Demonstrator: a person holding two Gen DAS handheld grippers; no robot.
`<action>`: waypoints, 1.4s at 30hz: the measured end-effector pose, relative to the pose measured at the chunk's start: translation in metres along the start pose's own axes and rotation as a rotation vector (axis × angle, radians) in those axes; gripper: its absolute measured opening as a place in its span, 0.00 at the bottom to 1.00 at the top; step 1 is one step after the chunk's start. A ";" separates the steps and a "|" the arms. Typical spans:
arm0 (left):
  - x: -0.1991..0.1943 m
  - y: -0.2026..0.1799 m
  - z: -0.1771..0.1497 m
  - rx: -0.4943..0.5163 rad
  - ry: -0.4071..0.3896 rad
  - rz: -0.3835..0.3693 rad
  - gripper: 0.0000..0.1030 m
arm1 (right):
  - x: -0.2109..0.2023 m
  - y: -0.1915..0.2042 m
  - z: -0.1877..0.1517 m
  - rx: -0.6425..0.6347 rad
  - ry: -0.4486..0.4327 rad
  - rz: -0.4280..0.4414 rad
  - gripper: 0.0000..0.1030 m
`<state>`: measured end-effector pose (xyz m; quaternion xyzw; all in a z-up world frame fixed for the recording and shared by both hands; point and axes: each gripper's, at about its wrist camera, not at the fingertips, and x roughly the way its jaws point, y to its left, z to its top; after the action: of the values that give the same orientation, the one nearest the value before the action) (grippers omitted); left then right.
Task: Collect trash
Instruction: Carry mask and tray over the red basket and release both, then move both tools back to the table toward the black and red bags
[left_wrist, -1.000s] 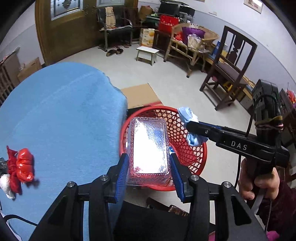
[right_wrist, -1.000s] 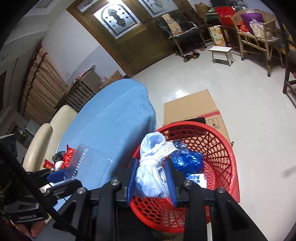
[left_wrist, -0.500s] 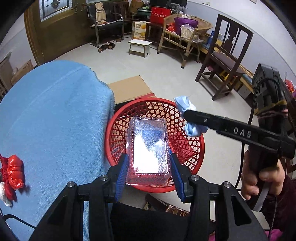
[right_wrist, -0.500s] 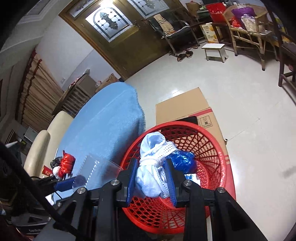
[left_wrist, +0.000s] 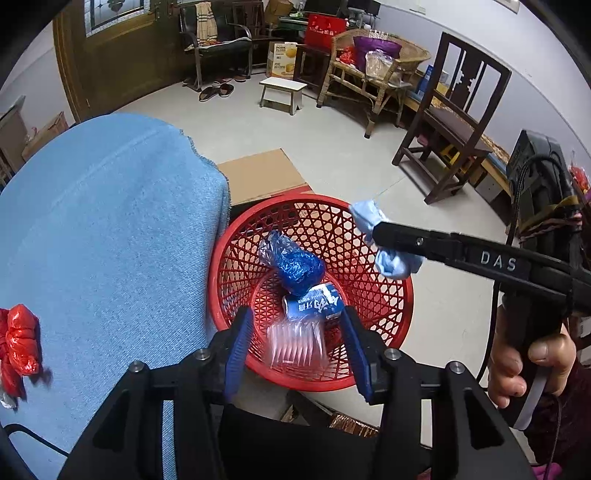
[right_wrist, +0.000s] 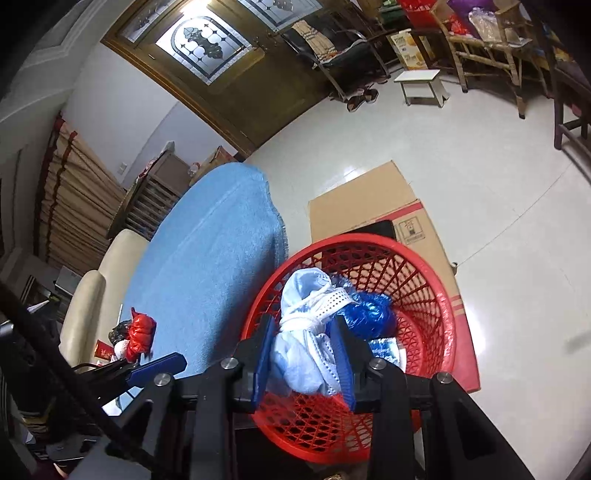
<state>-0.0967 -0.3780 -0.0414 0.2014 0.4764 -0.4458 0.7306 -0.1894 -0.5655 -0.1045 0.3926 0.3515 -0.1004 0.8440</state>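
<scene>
Red bag (left_wrist: 20, 341) on the blue cloth (left_wrist: 110, 229), unchanged. Left gripper (left_wrist: 297, 349) jaws opening, released: clear plastic tray (left_wrist: 295, 345), clamped a second ago, now blurred, loose between the pads, dropping into red basket (left_wrist: 399, 295). Right gripper (right_wrist: 303, 360) jaws opening, pale blue mask wad (right_wrist: 306, 350) still between pads over the basket.

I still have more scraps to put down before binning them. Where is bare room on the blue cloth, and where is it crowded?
The blue cloth lies bare from its frayed edge beside the red basket back to its far rounded end. It is crowded only at the near left corner, around the red wrapper. The basket holds a blue bag and a can; its mesh toward the cardboard is free.
</scene>
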 end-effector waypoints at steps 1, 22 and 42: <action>-0.002 0.002 0.000 -0.005 -0.007 0.002 0.53 | 0.001 0.001 0.000 -0.003 0.003 -0.004 0.34; -0.088 0.070 -0.052 -0.173 -0.202 0.177 0.65 | 0.002 0.056 -0.001 -0.111 0.008 0.028 0.34; -0.136 0.200 -0.160 -0.544 -0.265 0.334 0.65 | 0.070 0.195 -0.042 -0.380 0.164 0.092 0.34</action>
<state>-0.0309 -0.0966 -0.0229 0.0149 0.4393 -0.1991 0.8759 -0.0729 -0.3966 -0.0548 0.2487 0.4134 0.0387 0.8751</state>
